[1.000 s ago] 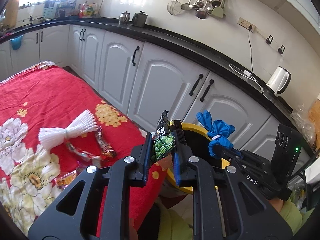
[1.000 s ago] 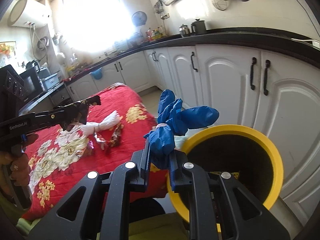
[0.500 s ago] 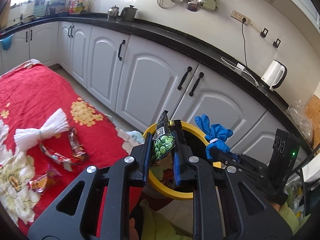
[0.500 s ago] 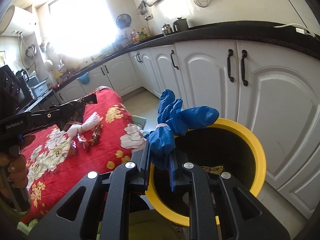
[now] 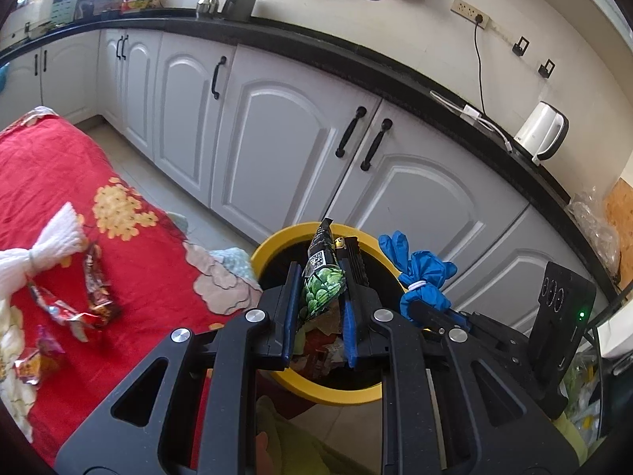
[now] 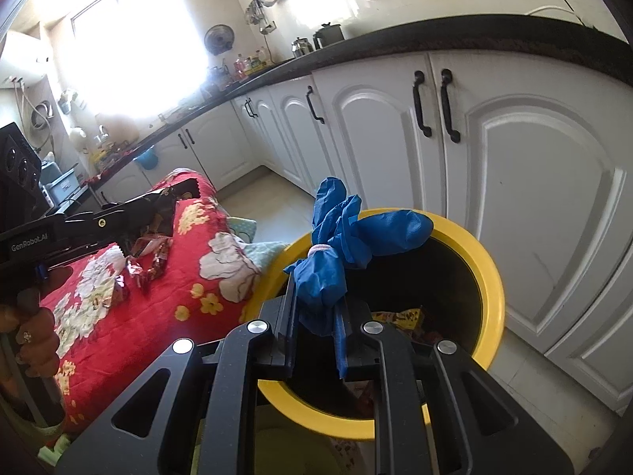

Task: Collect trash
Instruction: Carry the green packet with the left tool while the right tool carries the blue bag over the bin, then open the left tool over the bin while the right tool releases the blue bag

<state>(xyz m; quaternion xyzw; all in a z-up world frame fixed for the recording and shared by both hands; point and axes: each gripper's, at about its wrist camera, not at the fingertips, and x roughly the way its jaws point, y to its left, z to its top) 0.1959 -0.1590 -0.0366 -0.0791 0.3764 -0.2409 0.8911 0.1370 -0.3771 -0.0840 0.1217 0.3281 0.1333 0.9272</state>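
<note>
Left gripper (image 5: 319,318) pinches a green snack wrapper (image 5: 322,281), right gripper (image 6: 314,334) pinches bundled blue gloves (image 6: 340,245), over a yellow-rimmed bin (image 6: 488,273) beside white kitchen cabinets (image 5: 277,134)

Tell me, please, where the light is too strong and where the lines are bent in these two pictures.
Right wrist view: the window is blown out to white, and its glare washes over the counter below it; the cabinet doors bulge from the fisheye lens. Left wrist view: the light is even, the black countertop curves like a bow, and the corners are dark.
</note>
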